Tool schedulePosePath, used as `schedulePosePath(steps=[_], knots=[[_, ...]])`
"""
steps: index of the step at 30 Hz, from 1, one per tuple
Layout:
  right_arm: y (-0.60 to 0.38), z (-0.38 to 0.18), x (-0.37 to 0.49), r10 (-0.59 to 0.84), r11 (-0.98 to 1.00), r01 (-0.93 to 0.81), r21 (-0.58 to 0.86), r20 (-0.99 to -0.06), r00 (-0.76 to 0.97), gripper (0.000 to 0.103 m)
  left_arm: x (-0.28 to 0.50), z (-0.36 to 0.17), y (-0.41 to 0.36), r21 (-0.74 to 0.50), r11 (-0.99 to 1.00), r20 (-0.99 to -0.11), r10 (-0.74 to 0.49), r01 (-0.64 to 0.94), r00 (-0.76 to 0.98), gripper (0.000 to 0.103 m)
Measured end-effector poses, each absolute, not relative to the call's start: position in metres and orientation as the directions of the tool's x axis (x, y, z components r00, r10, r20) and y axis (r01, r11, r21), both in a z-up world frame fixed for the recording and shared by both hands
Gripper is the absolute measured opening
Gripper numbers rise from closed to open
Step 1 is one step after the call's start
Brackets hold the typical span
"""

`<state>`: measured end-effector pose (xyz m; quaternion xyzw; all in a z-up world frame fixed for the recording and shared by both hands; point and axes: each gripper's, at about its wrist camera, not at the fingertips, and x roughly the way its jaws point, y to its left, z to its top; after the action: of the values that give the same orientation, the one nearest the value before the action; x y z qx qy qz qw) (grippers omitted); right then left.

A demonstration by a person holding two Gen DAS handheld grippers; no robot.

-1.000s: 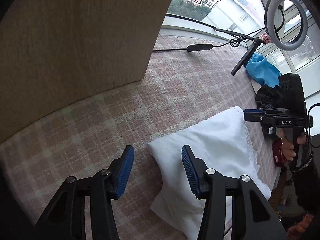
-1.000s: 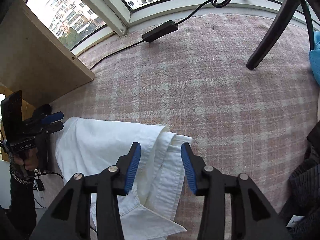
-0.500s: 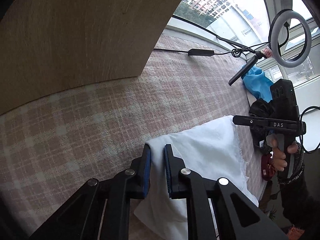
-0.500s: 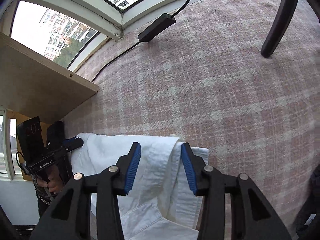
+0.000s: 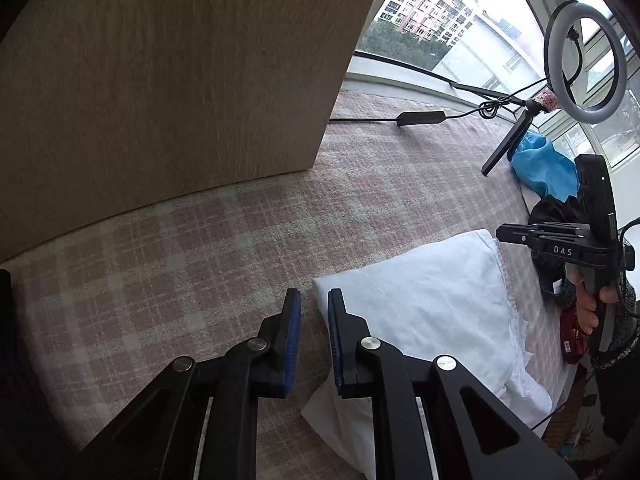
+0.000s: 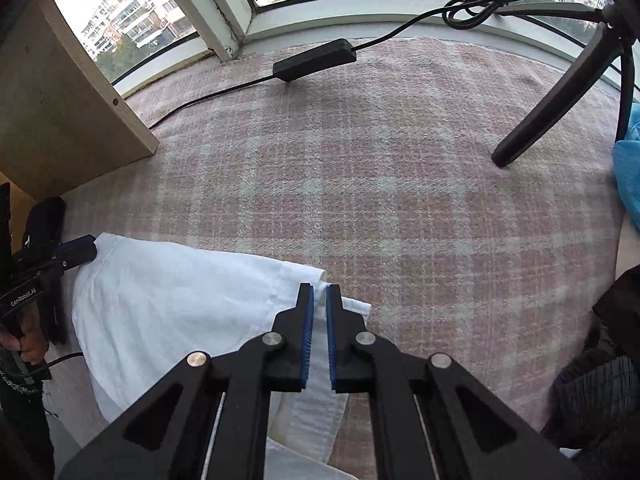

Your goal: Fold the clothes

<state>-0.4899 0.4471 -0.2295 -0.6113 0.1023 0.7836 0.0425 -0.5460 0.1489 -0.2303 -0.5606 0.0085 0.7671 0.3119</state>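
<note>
A folded white shirt (image 5: 420, 312) lies on the pink plaid cover (image 5: 200, 280). In the left wrist view my left gripper (image 5: 314, 294) is nearly shut, with the shirt's near corner pinched at its fingertips. The right wrist view shows the same shirt (image 6: 180, 300) with my right gripper (image 6: 320, 288) closing on its folded right edge, white cloth filling the narrow gap between the blue pads. Each gripper also shows in the other's view: the left gripper (image 6: 78, 250) at the shirt's far left corner, the right gripper (image 5: 508, 233) at its far end.
A wooden panel (image 5: 160, 80) stands on the cover to the left. A ring light (image 5: 586, 40) on a tripod, its leg (image 6: 560, 96), and a black cable controller (image 6: 314, 60) sit by the window. A blue garment (image 5: 544, 164) and dark clothes (image 6: 600, 380) lie at the right.
Both grippers went from wide open to nearly shut on the white shirt. The left closed first on the near corner and has lifted slightly; the right closed just now.
</note>
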Motion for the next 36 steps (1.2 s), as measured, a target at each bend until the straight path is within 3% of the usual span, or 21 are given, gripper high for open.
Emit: schedulePosePath(steps=[4,7,9,10,11,12,16,19,22,24,25,27,28,29,30,33,36], knots=[[0.435,-0.197,-0.472,-0.094,-0.978,-0.136,0.155,-0.923,-0.374,0.012,-0.514,-0.207,0.171,-0.326,-0.721,-0.837,0.521,-0.611,-0.167,0.014],[0.408,-0.21,-0.481,-0.201,-0.972,-0.042,0.229,-0.917,-0.345,0.013,-0.499,-0.219,0.193,-0.332,-0.665,-0.85,0.518,-0.67,-0.093,0.021],[0.394,-0.242,-0.493,-0.11,-0.993,-0.018,0.119,-0.957,-0.267,0.013,-0.494,-0.227,0.194,-0.301,-0.684,-0.871,0.48,-0.665,-0.1,0.018],[0.391,-0.25,-0.494,-0.036,-0.999,-0.014,0.041,-0.968,-0.25,0.014,-0.491,-0.231,0.195,-0.285,-0.693,-0.881,0.461,-0.663,-0.103,0.007],[0.39,-0.254,-0.492,0.045,-0.999,-0.014,-0.043,-0.969,-0.244,0.023,-0.488,-0.235,0.195,-0.269,-0.701,-0.891,0.442,-0.66,-0.107,0.007],[0.394,-0.249,-0.487,0.057,-0.998,-0.03,-0.051,-0.966,-0.253,0.024,-0.484,-0.233,0.194,-0.262,-0.705,-0.891,0.439,-0.659,-0.116,0.009],[0.395,-0.202,-0.448,-0.122,-0.99,-0.024,0.139,-0.933,-0.338,0.024,-0.463,-0.198,0.188,-0.311,-0.665,-0.834,0.533,-0.679,-0.14,0.021],[0.367,-0.205,-0.417,-0.231,-0.972,0.038,0.231,-0.924,-0.304,0.025,-0.452,-0.213,0.204,-0.334,-0.626,-0.836,0.541,-0.704,-0.085,0.031],[0.342,-0.244,-0.39,-0.242,-0.97,0.077,0.231,-0.951,-0.194,0.032,-0.45,-0.254,0.213,-0.279,-0.678,-0.905,0.423,-0.68,-0.051,0.024],[0.334,-0.252,-0.379,-0.218,-0.974,0.108,0.201,-0.96,-0.175,0.032,-0.45,-0.254,0.197,-0.311,-0.71,-0.9,0.434,-0.632,-0.045,0.018],[0.336,-0.246,-0.374,-0.222,-0.973,0.108,0.205,-0.957,-0.186,0.032,-0.449,-0.245,0.184,-0.326,-0.726,-0.89,0.451,-0.606,-0.062,0.019],[0.358,-0.225,-0.364,-0.274,-0.962,0.055,0.269,-0.93,-0.247,0.034,-0.446,-0.226,0.156,-0.321,-0.765,-0.877,0.463,-0.558,-0.13,0.032],[0.374,-0.215,-0.36,-0.293,-0.953,0.011,0.303,-0.912,-0.287,0.047,-0.446,-0.218,0.142,-0.324,-0.785,-0.871,0.465,-0.528,-0.158,0.046],[0.39,-0.208,-0.357,-0.29,-0.947,-0.039,0.32,-0.899,-0.327,0.069,-0.447,-0.217,0.129,-0.339,-0.804,-0.868,0.467,-0.489,-0.166,0.055],[0.407,-0.205,-0.357,-0.266,-0.942,-0.099,0.321,-0.892,-0.364,0.077,-0.45,-0.218,0.118,-0.362,-0.818,-0.868,0.471,-0.447,-0.159,0.055],[0.449,-0.215,-0.361,-0.2,-0.903,-0.285,0.32,-0.903,-0.379,0.079,-0.459,-0.231,0.094,-0.446,-0.844,-0.86,0.496,-0.298,-0.117,0.055],[0.471,-0.236,-0.371,-0.286,-0.844,-0.334,0.42,-0.879,-0.381,0.079,-0.464,-0.245,0.092,-0.512,-0.832,-0.84,0.537,-0.213,-0.075,0.055]])
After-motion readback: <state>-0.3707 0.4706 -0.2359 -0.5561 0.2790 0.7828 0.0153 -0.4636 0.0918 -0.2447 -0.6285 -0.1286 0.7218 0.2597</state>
